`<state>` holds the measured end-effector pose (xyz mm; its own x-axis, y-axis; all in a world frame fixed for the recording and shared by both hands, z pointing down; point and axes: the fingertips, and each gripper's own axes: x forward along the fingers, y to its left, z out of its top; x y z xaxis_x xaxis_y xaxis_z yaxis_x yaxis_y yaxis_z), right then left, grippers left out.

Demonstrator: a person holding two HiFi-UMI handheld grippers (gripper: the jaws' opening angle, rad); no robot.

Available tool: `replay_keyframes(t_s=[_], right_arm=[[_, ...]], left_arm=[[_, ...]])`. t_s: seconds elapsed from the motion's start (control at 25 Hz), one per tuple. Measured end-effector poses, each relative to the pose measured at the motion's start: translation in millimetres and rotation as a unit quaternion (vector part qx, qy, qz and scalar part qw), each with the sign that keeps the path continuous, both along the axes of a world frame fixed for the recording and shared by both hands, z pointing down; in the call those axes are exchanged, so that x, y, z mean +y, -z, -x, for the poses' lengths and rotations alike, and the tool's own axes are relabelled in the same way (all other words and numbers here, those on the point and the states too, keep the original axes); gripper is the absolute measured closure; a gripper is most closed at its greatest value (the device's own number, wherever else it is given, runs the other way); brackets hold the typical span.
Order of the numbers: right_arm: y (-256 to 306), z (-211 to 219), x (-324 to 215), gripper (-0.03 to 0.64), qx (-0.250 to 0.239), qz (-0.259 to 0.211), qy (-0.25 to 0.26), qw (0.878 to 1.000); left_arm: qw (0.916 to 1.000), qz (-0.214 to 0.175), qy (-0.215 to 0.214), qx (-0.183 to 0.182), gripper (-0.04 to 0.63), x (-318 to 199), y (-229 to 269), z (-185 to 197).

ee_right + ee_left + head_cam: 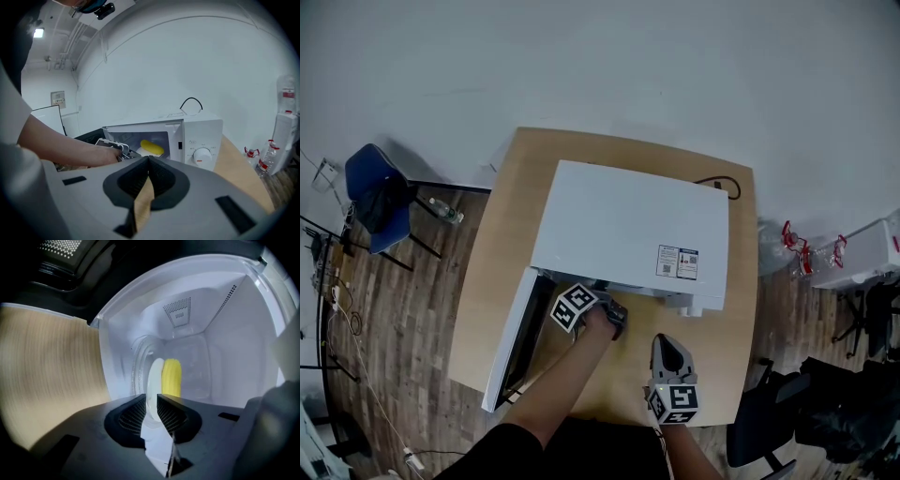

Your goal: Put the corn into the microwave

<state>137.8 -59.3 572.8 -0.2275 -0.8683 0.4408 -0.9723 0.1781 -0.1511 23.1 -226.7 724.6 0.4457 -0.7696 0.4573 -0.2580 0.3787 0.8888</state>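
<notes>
The white microwave (628,225) stands on the wooden table (502,281) with its door (514,342) swung open to the left. Inside, a yellow corn cob (171,378) lies on a white plate (153,380); the right gripper view also shows the corn (152,147) in the cavity. My left gripper (614,314) reaches into the opening, and the plate's rim sits in the narrow gap between its pads (152,401). My right gripper (667,349) hovers over the table's front edge, shut with nothing in it (148,161).
The microwave's dial (202,154) is on its right front panel, and a black cable (722,183) loops behind it. A blue chair (375,192) stands left of the table and a dark chair (769,422) at the lower right. Bottles (281,136) stand at the far right.
</notes>
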Motion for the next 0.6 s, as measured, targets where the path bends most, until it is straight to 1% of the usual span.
replay_keyframes(t_s=[0.08, 0.16, 0.24, 0.32, 0.36, 0.44, 0.48, 0.6], right_arm=[[3.7, -2.3, 10.9, 0.557, 0.003, -0.003, -0.009, 1.000], [7.7, -3.1, 22.2, 0.557, 0.005, -0.005, -0.017, 1.000], [12.0, -2.9, 33.6, 0.557, 0.006, -0.009, -0.026, 1.000], [17.5, -2.9, 44.5, 0.557, 0.006, -0.014, -0.036, 0.999], [20.5, -3.2, 50.5, 0.557, 0.006, -0.017, -0.041, 0.999], [26.5, -4.4, 64.0, 0.557, 0.007, -0.023, -0.052, 0.998], [29.9, -4.9, 70.6, 0.557, 0.007, -0.026, -0.058, 0.998], [43.5, -3.8, 89.7, 0.557, -0.006, -0.036, -0.080, 0.996]], left_arm=[[1.0000, -0.005, 0.006, 0.001, 0.516, 1.9, 1.4, 3.6], [0.9998, -0.013, 0.014, 0.006, 0.502, 3.5, 2.3, 8.0], [0.9997, -0.020, 0.010, 0.008, 0.485, 5.8, 4.3, 11.9], [0.9994, -0.031, -0.014, -0.005, 0.472, 12.3, 10.0, 14.5], [0.9985, -0.039, -0.032, -0.022, 0.471, 19.7, 13.7, 15.4], [0.9939, -0.054, -0.075, -0.060, 0.471, 44.6, 20.7, 15.6], [0.9913, -0.060, -0.094, -0.069, 0.471, 60.3, 23.6, 15.5], [0.9879, -0.075, -0.120, -0.063, 0.471, 106.3, 36.7, 21.6]])
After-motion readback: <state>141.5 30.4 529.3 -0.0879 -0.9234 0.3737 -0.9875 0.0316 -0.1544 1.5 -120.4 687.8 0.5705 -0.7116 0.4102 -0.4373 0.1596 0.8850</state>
